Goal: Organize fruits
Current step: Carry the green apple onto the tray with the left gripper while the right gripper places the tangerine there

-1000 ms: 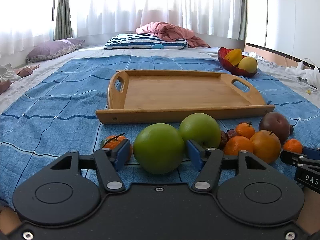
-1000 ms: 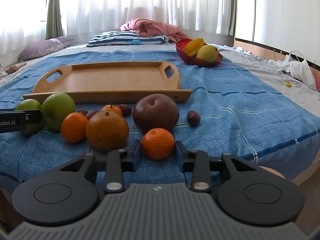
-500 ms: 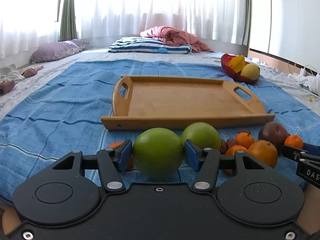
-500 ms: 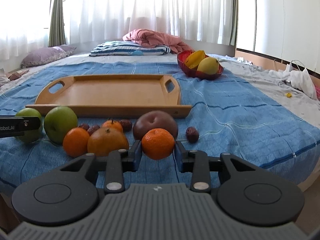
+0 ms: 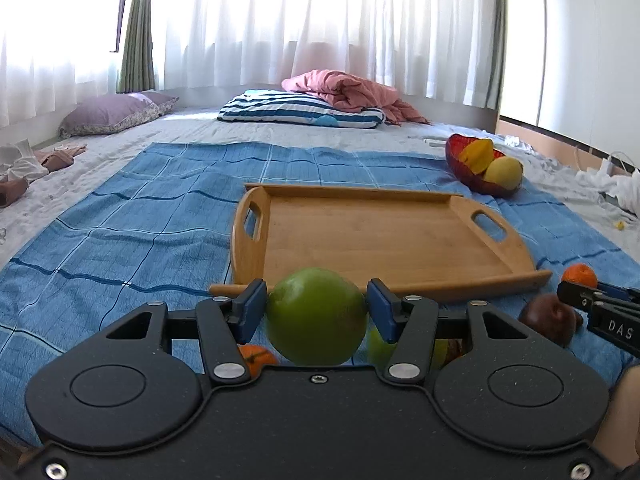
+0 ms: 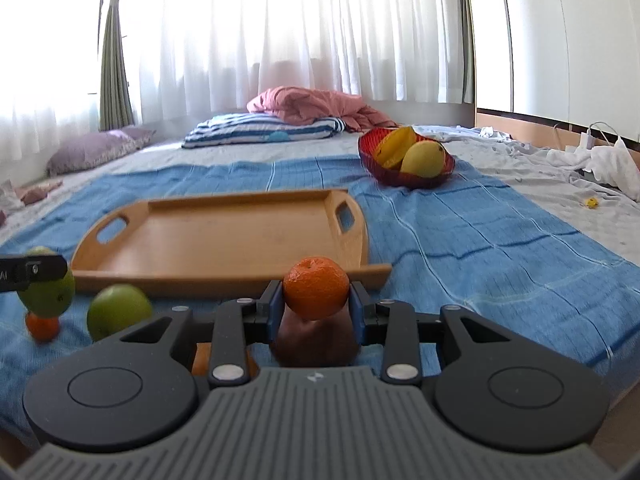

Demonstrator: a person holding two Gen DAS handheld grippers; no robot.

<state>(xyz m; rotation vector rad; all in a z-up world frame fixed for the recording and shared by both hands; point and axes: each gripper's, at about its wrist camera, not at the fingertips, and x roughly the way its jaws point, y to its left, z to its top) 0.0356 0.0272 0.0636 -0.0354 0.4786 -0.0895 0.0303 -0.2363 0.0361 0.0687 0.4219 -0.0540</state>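
Both tools have risen off the blanket (image 5: 120, 216), left tool (image 5: 317, 310) clamping green apple (image 5: 316, 316), right tool (image 6: 316, 304) clamping tangerine (image 6: 316, 287)

Bare wooden tray (image 5: 380, 236), low rim around.

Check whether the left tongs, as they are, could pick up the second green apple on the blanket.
Probably not yet: the left tongs are shut on a green apple, so the second green apple is out until that one goes down, likely on the tray.
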